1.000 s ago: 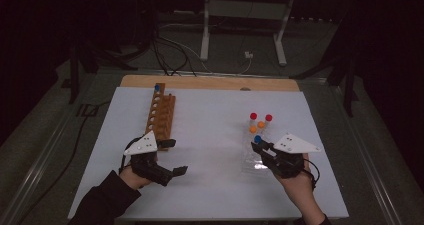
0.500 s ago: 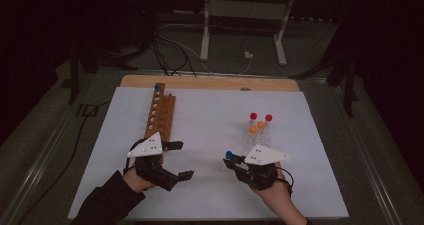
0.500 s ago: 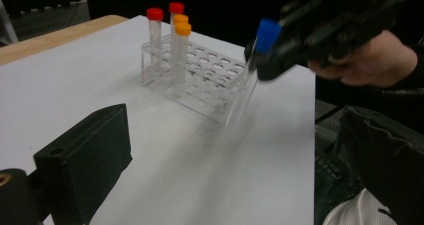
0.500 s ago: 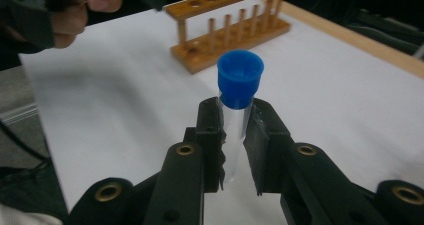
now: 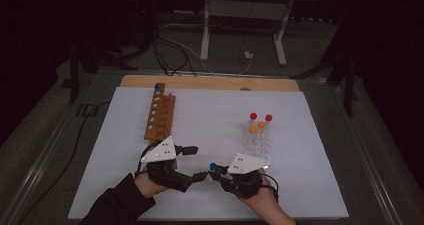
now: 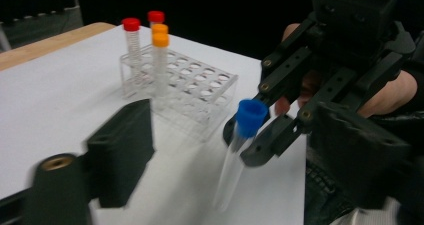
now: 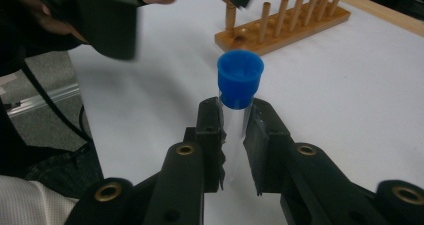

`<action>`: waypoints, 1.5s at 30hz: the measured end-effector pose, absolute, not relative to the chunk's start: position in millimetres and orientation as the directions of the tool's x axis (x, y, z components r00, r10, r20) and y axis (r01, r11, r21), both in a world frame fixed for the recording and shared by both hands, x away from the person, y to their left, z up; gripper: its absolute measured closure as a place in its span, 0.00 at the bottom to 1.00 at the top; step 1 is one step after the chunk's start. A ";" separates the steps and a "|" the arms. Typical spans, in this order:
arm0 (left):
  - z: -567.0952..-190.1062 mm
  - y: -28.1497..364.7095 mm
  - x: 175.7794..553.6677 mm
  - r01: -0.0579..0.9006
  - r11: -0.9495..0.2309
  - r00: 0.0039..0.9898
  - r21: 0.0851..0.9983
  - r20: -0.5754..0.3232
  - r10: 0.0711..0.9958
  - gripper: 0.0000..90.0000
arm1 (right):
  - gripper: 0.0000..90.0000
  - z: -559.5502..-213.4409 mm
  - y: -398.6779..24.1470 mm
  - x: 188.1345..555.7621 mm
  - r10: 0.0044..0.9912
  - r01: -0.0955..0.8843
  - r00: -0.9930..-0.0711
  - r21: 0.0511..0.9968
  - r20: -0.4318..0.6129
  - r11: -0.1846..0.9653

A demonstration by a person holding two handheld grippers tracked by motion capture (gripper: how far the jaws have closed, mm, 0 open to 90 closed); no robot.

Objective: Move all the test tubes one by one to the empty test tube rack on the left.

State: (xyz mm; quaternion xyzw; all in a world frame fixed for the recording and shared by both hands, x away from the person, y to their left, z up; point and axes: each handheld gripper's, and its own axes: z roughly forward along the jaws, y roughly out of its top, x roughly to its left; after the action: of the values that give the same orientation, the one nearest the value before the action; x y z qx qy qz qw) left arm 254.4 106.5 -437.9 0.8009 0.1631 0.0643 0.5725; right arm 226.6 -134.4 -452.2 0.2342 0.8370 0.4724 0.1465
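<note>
Two hand-held grippers meet low over the near middle of the white table (image 5: pixel 310 135), their tips turned toward each other. The right hand-held gripper (image 5: pixel 216 174) is clamped on a clear tube with a blue cap (image 7: pixel 240 77); in the right gripper view its two black jaws press the tube's glass just under the cap, and the tube stands roughly upright between them. The right hand (image 5: pixel 257 192) comes in from the bottom edge of the high view, knuckles up, with the grey plate on top of the tool.

The left hand-held gripper (image 5: pixel 192 162) points right toward the blue cap. Its jaws have just been closing and stand part-way apart, with nothing pressed between them; in the left gripper view one blurred jaw shows at the lower left and the tube (image 6: pixel 239 150) hangs ahead of it, apart from it, held by the other tool. The left hand (image 5: pixel 150 182) and its dark sleeve (image 5: pixel 115 207) enter from the bottom left.

Behind the right hand, a clear plastic rack (image 5: pixel 259 144) holds two red-capped tubes (image 5: pixel 253 117) and an orange-capped one (image 5: pixel 261 125). A wooden rack (image 5: pixel 159 117) lies at the left, one blue-capped tube (image 5: pixel 157 88) at its far end.
</note>
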 end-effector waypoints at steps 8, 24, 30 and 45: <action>-443.8 94.3 253.1 0.167 -0.325 0.948 0.931 -0.060 0.314 0.54 | 0.86 -453.6 -133.0 226.5 0.525 0.259 -0.851 0.856 -0.017 0.447; -446.1 85.5 252.2 0.124 -0.358 0.954 0.925 -0.012 0.299 0.84 | 0.86 -454.4 -133.0 228.1 0.528 0.270 -0.849 0.850 -0.011 0.452; -445.9 86.7 253.7 0.121 -0.364 0.955 0.923 -0.009 0.297 0.86 | 0.86 -455.5 -132.8 228.9 0.526 0.276 -0.850 0.849 -0.003 0.451; -427.6 105.9 266.8 0.128 -0.313 0.931 0.941 -0.006 0.364 0.87 | 0.30 -443.0 -154.8 229.3 0.594 0.265 -0.804 0.899 0.006 0.349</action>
State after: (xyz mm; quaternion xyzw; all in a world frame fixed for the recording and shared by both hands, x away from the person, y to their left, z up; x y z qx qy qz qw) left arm 266.8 105.9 -427.6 0.8035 0.1531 0.1043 0.5658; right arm 229.3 -154.8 -443.0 0.2669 0.8048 0.5044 0.1633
